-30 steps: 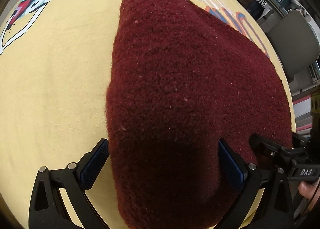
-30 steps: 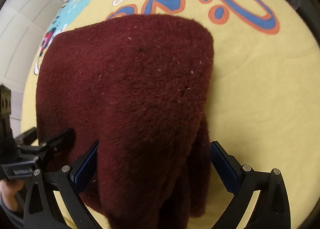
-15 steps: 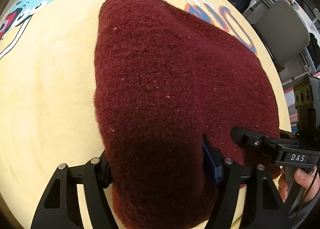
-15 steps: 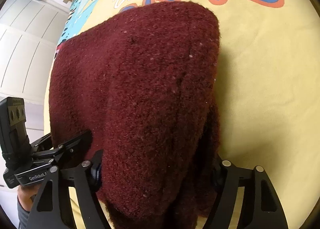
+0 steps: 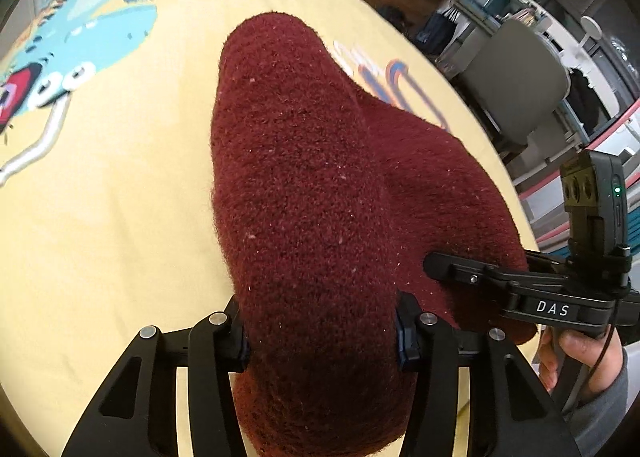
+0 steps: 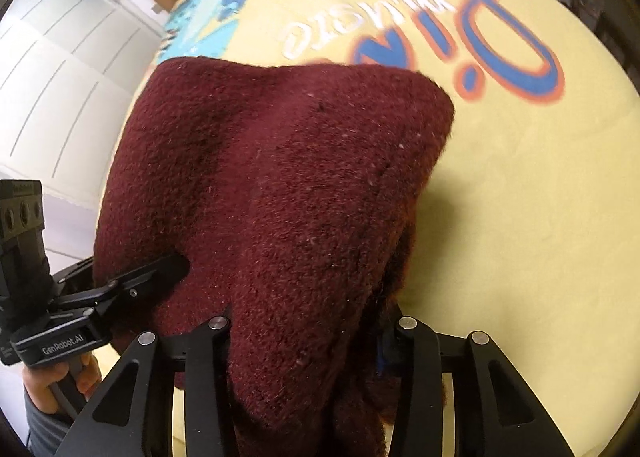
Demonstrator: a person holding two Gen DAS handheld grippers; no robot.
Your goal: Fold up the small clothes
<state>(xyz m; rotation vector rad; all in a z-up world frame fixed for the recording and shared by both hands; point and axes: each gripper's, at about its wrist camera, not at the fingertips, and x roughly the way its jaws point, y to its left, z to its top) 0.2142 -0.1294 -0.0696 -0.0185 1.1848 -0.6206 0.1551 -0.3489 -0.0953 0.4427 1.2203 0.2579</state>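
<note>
Now probably tighter jaws, garment (image 5: 304, 185) raised.

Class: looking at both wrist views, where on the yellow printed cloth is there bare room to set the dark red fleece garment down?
Bare yellow printed cloth lies left of the dark red fleece garment, below the teal cartoon print, and right of it under the blue lettering. The near edge is crowded: left gripper and right gripper are closing on it.

"DAS" is printed on the right gripper (image 5: 554, 307); "GenRobot.AI" on the left gripper (image 6: 64, 349); the yellow cloth (image 6: 500, 185) shows upside-down lettering, partly hidden.
</note>
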